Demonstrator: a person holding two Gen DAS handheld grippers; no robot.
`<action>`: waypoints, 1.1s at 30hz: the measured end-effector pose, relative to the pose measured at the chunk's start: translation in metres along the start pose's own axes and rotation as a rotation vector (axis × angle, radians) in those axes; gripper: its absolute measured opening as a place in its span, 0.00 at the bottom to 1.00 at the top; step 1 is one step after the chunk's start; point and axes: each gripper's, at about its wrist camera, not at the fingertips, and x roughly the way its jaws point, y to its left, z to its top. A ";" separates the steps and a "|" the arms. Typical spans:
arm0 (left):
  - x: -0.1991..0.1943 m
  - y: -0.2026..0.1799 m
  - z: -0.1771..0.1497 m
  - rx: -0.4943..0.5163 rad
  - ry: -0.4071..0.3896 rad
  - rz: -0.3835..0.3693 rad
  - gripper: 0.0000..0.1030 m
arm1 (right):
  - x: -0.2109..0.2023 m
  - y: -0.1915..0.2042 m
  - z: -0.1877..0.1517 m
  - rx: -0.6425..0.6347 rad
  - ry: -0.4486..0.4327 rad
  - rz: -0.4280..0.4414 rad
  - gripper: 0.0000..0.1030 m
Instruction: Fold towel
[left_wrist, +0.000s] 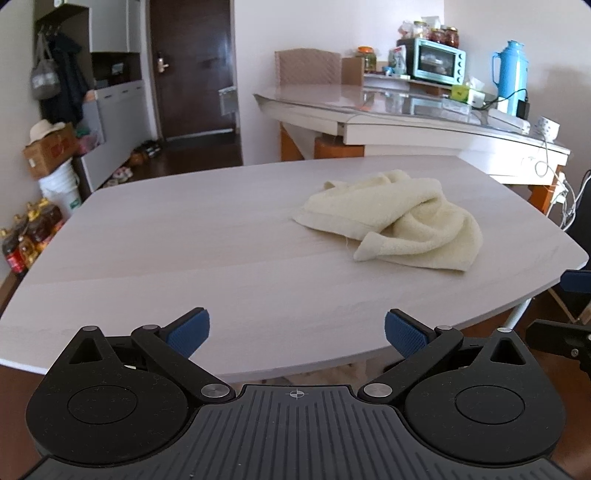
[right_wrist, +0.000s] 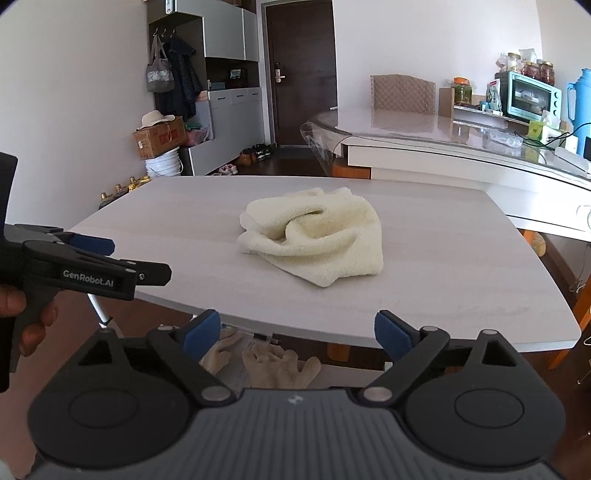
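A cream towel (left_wrist: 399, 218) lies crumpled in a loose heap on a pale wood-grain surface (left_wrist: 184, 258), unfolded, with one corner flopped toward the near side. Seen from the left wrist view it sits right of centre and toward the far half of the surface; from the right wrist view the towel (right_wrist: 317, 236) sits near the middle. Bare surface rings the heap on every side, with the widest clear stretch to its left and a broad band between it and the near edge.

The left hand-held gripper (left_wrist: 297, 332) hovers over the near edge with its blue-padded fingers (left_wrist: 190, 330) spread wide, nothing between them, well apart from the towel. The right hand-held gripper (right_wrist: 297, 332) hangs just off the near edge of the surface (right_wrist: 461, 266), fingers likewise spread wide and empty, its blue pads (right_wrist: 393, 338) framing the rim. In the right wrist view the left hand-held gripper (right_wrist: 92, 258) shows from the side at the left corner, a person's hand (right_wrist: 22, 317) wrapped around its grip.

Beyond the far edge stands a second, glass-topped table (left_wrist: 406, 107), close by on the right, carrying a teal oven (left_wrist: 437, 61) and a blue flask (left_wrist: 511, 77). A dark door (left_wrist: 192, 70) and a cardboard box (left_wrist: 50, 151) stand farther off on the left. Pale cloth (right_wrist: 273, 363) lies on the floor under the near edge.
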 end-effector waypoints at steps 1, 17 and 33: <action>0.000 0.000 0.000 -0.001 -0.001 -0.006 1.00 | 0.000 0.002 -0.001 -0.008 0.004 -0.004 0.92; -0.008 0.001 -0.001 -0.019 -0.009 -0.013 1.00 | -0.003 0.007 -0.001 0.016 0.011 0.016 0.94; -0.005 -0.007 -0.002 -0.013 -0.008 -0.018 1.00 | 0.000 0.008 -0.001 0.014 0.017 0.006 0.94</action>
